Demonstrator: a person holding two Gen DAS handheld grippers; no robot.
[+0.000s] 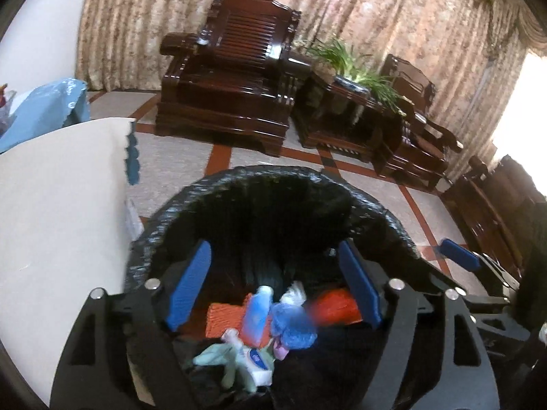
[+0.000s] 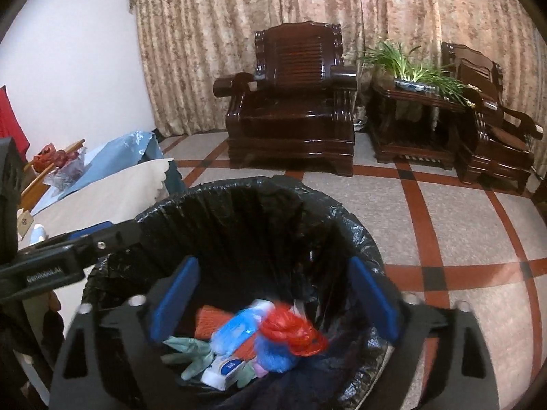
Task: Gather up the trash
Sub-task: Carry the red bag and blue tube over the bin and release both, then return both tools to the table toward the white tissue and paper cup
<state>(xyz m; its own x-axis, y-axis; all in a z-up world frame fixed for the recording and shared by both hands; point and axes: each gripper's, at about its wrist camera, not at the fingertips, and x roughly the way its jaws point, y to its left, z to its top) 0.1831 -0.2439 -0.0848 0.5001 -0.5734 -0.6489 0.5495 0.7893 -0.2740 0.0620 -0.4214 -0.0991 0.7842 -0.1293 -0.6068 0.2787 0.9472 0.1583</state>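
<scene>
Curtain [image 2: 273,17]: patterned beige drape across the whole upper frame, a backdrop only.

Armchair [image 2: 290,102]: dark carved wood, upper centre, with a side table [image 2: 413,119] to its right bearing a green plant [image 2: 407,61]; both stand well apart from the work.

Floor [image 2: 461,225]: pale tile with red bands, right half of the frame.

Table [image 1: 58,205]: cream-covered, filling the left of the left wrist view, just beside the bin; probably where the rubbish was gathered from.

Trash bin [image 2: 239,184]: lined with a black bag folded over the rim, lower centre, mouth open upward so that items drop straight in.

Left gripper [image 1: 273,283]: blue pads set wide, nothing between them, poised over the bin's mouth.

Right gripper [image 2: 273,297]: also wide and empty, above the same opening. Both appear to have let go of their loads, as I judge it.

Trash, at the bottom of the bin: red plastic bag [image 2: 290,331] blurred, possibly in mid-fall; blue plastic bag [image 2: 273,355] beneath it; orange packet [image 2: 212,321]; pale green glove [image 2: 191,352]; small white box [image 2: 222,372] with a blue label.
</scene>
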